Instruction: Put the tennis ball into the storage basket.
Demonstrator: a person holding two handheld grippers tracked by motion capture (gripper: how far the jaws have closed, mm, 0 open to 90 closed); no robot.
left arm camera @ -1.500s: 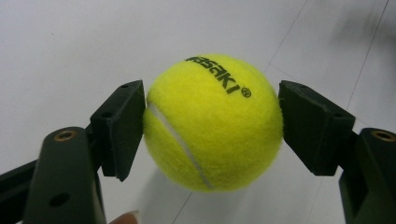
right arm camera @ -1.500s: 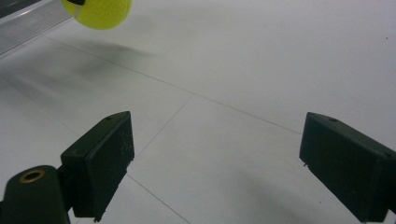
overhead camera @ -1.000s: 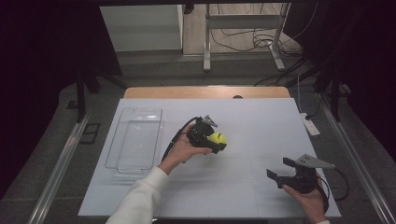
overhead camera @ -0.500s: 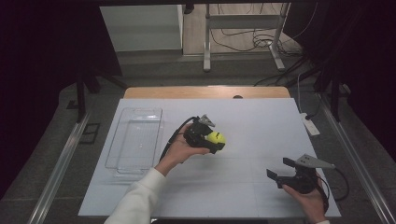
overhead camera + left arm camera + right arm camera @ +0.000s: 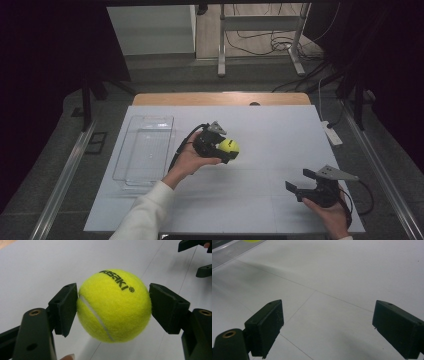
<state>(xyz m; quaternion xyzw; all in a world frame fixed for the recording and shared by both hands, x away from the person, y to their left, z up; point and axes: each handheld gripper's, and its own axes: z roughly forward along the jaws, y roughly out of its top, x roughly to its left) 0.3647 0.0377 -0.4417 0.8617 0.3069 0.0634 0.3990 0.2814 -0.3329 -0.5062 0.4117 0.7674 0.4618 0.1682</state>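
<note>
A yellow tennis ball [image 5: 229, 146] with black lettering is held above the middle of the white table [image 5: 280, 130]. My left gripper [image 5: 223, 148] is shut on it, and in the left gripper view the ball [image 5: 113, 306] sits pressed between both black pads [image 5: 63, 308]. My right gripper [image 5: 300, 184] rests low at the front right of the table, open, with nothing between its fingers [image 5: 265, 327]. A sliver of the ball [image 5: 252, 240] shows at the top left of the right gripper view. The right gripper's fingers [image 5: 190, 245] appear far off in the left gripper view.
A clear plastic tray [image 5: 145, 150] lies on the left part of the table, with nothing in it. A white power strip [image 5: 332, 133] sits at the right edge. Metal rails [image 5: 65, 175] run along both sides of the table.
The left gripper with the ball has shifted slightly toward the front and right. The right gripper has stayed in place.
</note>
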